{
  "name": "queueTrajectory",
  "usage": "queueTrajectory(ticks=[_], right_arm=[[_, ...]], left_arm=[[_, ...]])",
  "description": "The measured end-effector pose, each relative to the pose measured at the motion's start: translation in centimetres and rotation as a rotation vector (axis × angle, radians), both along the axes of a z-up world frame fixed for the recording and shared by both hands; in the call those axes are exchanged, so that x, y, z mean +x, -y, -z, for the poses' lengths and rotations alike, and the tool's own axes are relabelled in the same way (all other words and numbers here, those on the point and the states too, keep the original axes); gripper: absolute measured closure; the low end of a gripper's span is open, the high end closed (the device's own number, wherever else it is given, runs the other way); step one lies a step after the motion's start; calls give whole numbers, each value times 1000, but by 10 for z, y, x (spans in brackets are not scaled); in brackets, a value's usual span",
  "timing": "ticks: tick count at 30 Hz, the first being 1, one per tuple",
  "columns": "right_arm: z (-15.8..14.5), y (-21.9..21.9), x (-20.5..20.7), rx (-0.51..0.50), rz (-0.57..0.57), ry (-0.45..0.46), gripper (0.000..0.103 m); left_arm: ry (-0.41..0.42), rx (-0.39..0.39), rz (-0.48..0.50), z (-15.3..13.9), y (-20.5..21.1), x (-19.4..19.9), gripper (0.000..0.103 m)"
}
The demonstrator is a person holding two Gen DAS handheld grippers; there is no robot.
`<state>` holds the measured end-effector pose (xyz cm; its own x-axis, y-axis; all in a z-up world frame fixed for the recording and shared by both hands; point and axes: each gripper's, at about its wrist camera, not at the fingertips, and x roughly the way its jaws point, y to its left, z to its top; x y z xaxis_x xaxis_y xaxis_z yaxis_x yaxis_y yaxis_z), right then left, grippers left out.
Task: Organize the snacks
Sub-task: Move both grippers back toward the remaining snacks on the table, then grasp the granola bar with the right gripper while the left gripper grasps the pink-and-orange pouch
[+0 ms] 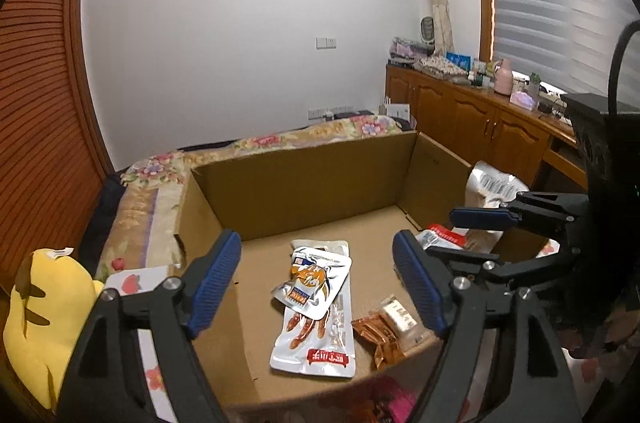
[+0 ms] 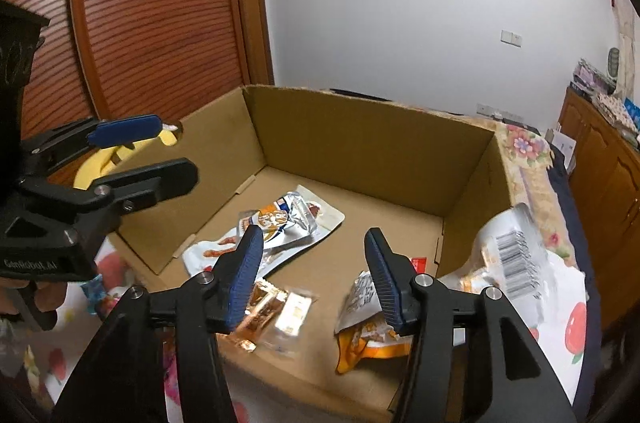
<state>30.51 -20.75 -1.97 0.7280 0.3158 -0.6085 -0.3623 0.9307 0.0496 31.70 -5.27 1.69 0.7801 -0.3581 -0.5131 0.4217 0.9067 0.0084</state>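
Snack packets are lying inside the open cardboard box (image 1: 304,179) on the bed: a long silver sausage pouch (image 1: 320,339) with a red label, a smaller crinkled silver-and-orange pouch (image 1: 310,281) lying across it, and a coppery foil packet (image 1: 384,335) beside them. The left gripper (image 1: 316,283) is hovering with jaws wide and empty. The right gripper (image 2: 314,275) is standing partly open, gripping nothing, with an orange-and-white packet (image 2: 362,327) blurred just beside its right jaw.

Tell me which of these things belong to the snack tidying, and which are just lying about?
Belongs to the job:
cardboard box
white sausage packet
silver pouch
brown wrapped snack
orange-and-white packet

Just lying about:
yellow plush toy
pink flask
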Motion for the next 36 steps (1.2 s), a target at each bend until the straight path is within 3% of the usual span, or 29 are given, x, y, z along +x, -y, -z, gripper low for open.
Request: queueTrajectory(ticks=[8,14,27,36], right_arm=[[-26,2,-38,34,-16,48,48],[-29,-8,-74,55,-50,53,47],[13,-58,-124,40,-165,-57,46],[59,-91,-139,-18,-233,-162,46]], left_arm=[[60,12,-16,-19,-16,-40,22],[68,26,-29,-17,-38,-72,22],[26,117,-61,32,-77,-125,22],[-36,88,-91,62,-92,-134,22]])
